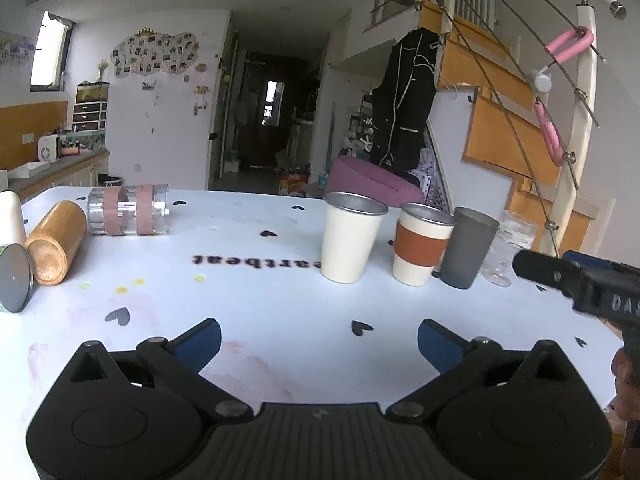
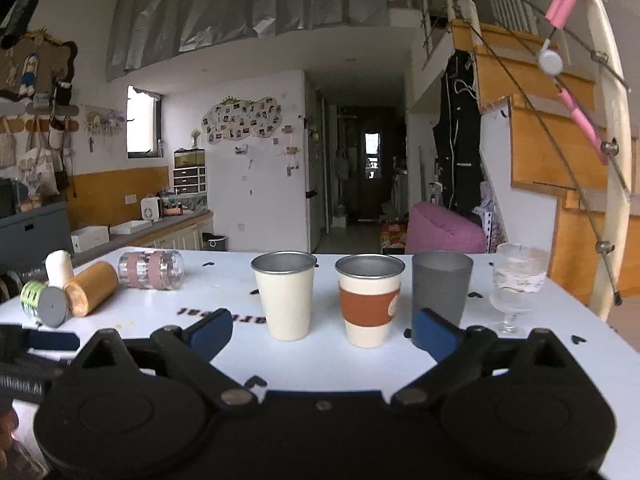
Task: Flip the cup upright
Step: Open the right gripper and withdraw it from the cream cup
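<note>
Several cups lie on their sides at the table's left: a clear tumbler with pink bands [image 1: 128, 210] [image 2: 152, 270], a wooden cup [image 1: 56, 248] [image 2: 92, 288], a white cup [image 1: 10, 218] [image 2: 59, 267] and a green cup with a grey base [image 2: 44, 304] [image 1: 15, 277]. Upright in a row stand a cream cup [image 1: 350, 238] [image 2: 285, 296], a cream cup with a brown sleeve [image 1: 422, 244] [image 2: 369, 302], a grey cup [image 1: 468, 252] [image 2: 440, 284] and a stemmed glass [image 1: 512, 246] [image 2: 516, 286]. My left gripper [image 1: 319, 340] is open and empty. My right gripper [image 2: 322, 330] is open and empty, near the sleeved cup.
The white table [image 1: 280, 300] has black heart prints and printed letters. The right gripper's body [image 1: 584, 284] shows at the left wrist view's right edge. A staircase with a cable railing [image 2: 580, 160] stands beyond the table's right side. A pink seat [image 2: 444, 232] is behind.
</note>
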Motion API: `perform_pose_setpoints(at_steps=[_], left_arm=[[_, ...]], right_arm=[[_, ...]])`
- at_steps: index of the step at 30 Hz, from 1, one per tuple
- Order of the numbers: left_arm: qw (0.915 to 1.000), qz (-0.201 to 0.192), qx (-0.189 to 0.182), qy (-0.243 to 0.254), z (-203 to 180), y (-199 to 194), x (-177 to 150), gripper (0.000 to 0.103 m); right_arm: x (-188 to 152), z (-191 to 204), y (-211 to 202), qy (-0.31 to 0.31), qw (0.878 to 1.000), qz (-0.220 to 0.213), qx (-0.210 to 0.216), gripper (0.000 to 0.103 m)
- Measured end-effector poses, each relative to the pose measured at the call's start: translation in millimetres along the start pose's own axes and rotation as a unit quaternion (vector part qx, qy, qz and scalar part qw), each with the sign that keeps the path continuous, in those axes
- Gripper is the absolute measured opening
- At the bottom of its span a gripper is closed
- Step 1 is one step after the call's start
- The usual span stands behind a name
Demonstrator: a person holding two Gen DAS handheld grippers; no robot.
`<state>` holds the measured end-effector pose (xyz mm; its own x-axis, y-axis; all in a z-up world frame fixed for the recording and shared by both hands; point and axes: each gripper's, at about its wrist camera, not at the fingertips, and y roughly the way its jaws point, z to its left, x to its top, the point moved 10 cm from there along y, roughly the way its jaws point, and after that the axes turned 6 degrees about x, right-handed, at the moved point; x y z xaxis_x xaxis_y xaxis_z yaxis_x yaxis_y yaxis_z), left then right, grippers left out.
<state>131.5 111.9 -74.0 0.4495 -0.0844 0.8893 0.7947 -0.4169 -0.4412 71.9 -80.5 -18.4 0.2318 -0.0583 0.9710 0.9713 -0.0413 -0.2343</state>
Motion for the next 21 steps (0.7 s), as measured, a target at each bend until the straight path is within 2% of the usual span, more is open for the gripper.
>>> perform_pose_setpoints(at_steps=[2,7,21], left_arm=[[1.0,0.002,0.006,0.002,-1.0,-4.3,-0.7,0.103],[0.9966,-0.029,0.07,0.031,1.5,-23.6,3.4,0.103],[0.9951,-0.034,0.085,0.038,3.8,-41.0,7.3,0.103]], right_arm=[[-2.0,2.9,-9.3,-0.007,1.0,-0.002,0.001,0.1],[-7.9,6.5,-24.2,-0.014,1.0,-0.001,-0.004,0.103],[-16.4,7.3,-32.7,-0.015,1.0,0.017,-0.019,0.103]])
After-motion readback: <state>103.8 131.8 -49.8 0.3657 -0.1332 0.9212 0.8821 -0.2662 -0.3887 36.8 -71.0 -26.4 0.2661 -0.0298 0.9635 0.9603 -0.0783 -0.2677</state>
